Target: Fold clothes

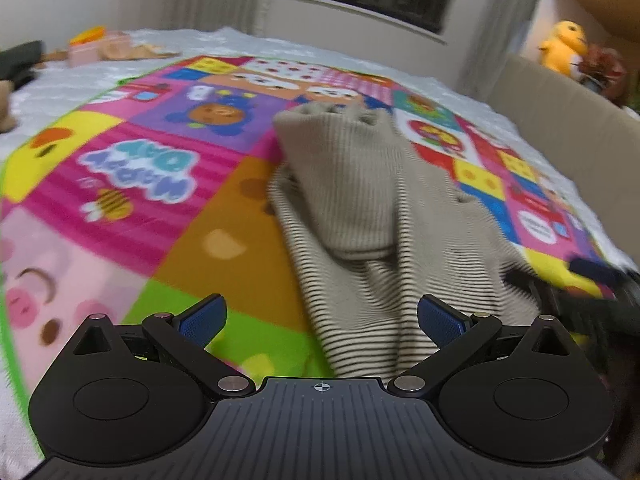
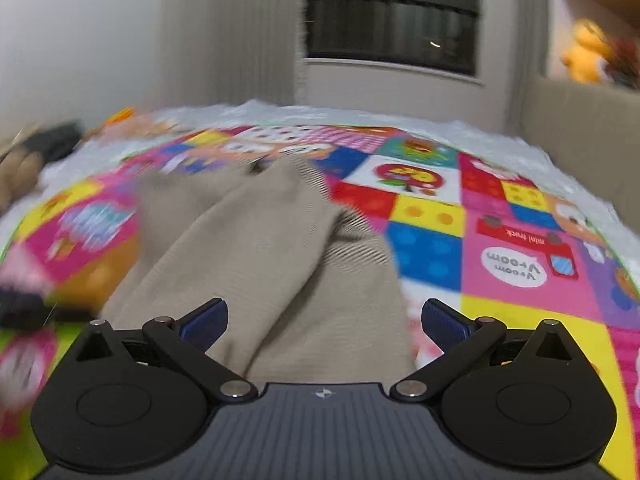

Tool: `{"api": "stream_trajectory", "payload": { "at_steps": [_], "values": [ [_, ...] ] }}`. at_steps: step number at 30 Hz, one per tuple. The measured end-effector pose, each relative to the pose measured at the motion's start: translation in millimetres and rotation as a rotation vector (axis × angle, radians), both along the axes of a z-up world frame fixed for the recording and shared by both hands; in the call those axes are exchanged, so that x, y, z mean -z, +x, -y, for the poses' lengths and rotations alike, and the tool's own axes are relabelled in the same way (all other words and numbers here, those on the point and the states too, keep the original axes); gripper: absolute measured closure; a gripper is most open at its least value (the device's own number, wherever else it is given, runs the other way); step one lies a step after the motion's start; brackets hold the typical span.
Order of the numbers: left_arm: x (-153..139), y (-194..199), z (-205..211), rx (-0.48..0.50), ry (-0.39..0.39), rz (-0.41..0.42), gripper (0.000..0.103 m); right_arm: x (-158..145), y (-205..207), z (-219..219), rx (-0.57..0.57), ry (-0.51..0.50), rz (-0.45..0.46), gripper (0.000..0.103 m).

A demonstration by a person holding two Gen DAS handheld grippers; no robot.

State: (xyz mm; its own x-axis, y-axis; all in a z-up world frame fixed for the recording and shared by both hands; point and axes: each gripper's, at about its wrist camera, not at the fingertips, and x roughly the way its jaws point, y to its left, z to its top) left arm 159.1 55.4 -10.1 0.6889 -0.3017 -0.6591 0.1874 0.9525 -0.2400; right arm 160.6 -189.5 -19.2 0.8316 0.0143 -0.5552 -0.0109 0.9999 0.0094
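Two wide-open empty grippers, left gripper [image 1: 322, 322], right gripper [image 2: 324, 322], beige striped garment [image 1: 360, 216] lengthwise away on mat [image 1: 120, 184]

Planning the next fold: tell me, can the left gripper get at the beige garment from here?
Probably yes: the left gripper is open, the beige garment lies right ahead on the play mat, nothing between.

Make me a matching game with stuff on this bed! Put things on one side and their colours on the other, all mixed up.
Things:
1. plush toy on the shelf
2. sweater on the mat
3. pads of the left hand-held gripper
4. window frame

Colours:
A. blue
B. black
C. yellow
D. beige with thin stripes

Pairs: 1-C, 2-D, 3-A, 4-B
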Motion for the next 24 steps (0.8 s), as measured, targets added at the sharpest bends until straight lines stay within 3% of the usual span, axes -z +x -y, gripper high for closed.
{"api": "stream_trajectory", "payload": {
  "at_steps": [3,7,8,10,15,18,20,22,24],
  "values": [
    [5,10,8,0.086,-0.025,-0.006,0.000,7,34,23,0.032,0.082,-0.044,0.000],
    [20,23,21,0.151,-0.015,-0.020,0.000,38,52,47,0.065,0.182,-0.154,0.000],
    [24,26,24,0.164,-0.016,-0.024,0.000,44,49,54,0.065,0.231,-0.144,0.000],
    [30,31,23,0.146,-0.048,-0.038,0.000,56,44,69,0.066,0.331,-0.122,0.000],
    [42,44,22,0.100,-0.127,-0.072,0.000,58,44,91,0.041,0.465,-0.138,0.000],
    [48,49,20,0.094,-0.159,-0.081,0.000,55,42,88,-0.033,0.417,-0.146,0.000],
    [47,47,22,0.155,-0.113,-0.064,0.000,50,35,84,-0.037,0.379,-0.095,0.000],
    [41,42,20,0.171,-0.095,-0.038,0.000,42,22,81,0.022,0.340,0.019,0.000],
    [34,35,17,0.113,-0.067,-0.005,0.000,32,8,77,0.083,0.281,0.142,0.000]
  ]
}}
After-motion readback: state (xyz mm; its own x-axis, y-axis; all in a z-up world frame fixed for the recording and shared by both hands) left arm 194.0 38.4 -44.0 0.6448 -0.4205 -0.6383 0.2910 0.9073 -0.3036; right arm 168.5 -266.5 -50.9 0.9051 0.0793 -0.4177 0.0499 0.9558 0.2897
